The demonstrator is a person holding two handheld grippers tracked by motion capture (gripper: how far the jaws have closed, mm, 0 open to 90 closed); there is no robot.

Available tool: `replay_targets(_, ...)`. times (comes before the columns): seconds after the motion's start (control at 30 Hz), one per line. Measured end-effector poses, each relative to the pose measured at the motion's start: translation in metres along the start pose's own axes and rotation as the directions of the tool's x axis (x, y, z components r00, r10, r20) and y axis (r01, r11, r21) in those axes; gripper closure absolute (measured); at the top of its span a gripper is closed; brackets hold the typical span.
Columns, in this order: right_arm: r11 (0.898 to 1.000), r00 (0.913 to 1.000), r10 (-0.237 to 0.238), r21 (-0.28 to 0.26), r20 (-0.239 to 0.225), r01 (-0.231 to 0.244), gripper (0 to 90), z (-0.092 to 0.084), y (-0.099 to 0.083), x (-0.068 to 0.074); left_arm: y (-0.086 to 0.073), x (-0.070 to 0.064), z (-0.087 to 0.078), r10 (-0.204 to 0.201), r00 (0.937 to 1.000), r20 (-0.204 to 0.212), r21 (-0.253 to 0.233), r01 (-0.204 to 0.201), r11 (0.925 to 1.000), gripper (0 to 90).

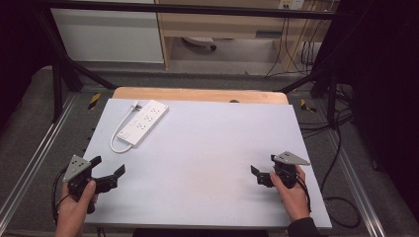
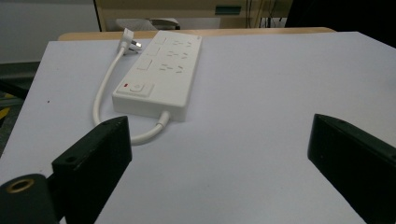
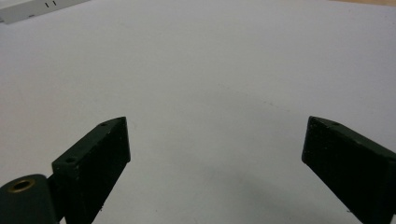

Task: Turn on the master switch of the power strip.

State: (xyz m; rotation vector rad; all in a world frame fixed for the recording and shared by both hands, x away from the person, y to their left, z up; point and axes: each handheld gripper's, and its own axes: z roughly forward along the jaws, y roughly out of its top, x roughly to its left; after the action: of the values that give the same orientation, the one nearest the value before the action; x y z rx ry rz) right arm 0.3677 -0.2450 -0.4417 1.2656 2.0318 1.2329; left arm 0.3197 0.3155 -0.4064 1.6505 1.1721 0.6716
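High view: your left tool and right tool are both spread wide and empty.
Power strip lies at the desk far-left corner, cord looped beside; likely rigid, smooth plastic, so grip across its narrow sides.

Even overhead light left the white table bright while the surroundings stayed dark. Shadows were soft. The high view looked slightly grainy.

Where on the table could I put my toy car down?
The whole middle is bare, between the left gripper and right gripper, and the far right side too. The far left corner is taken by the white power strip and its cord.
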Motion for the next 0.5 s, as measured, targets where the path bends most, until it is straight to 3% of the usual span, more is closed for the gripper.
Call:
replay_targets(0.23,1.0,1.0,0.005,-0.021,-0.007,-0.005,7.0,-0.004,0.001,0.002,0.002,-0.003,0.0,0.006,1.0,-0.001,-0.033,-0.007,0.9994,6.3)
replay_targets(0.5,1.0,0.9998,0.002,-0.02,-0.02,-0.002,4.6,-0.004,0.002,0.004,0.011,-0.009,0.008,0.035,0.9994,0.002,-0.031,-0.035,0.9989,6.3)
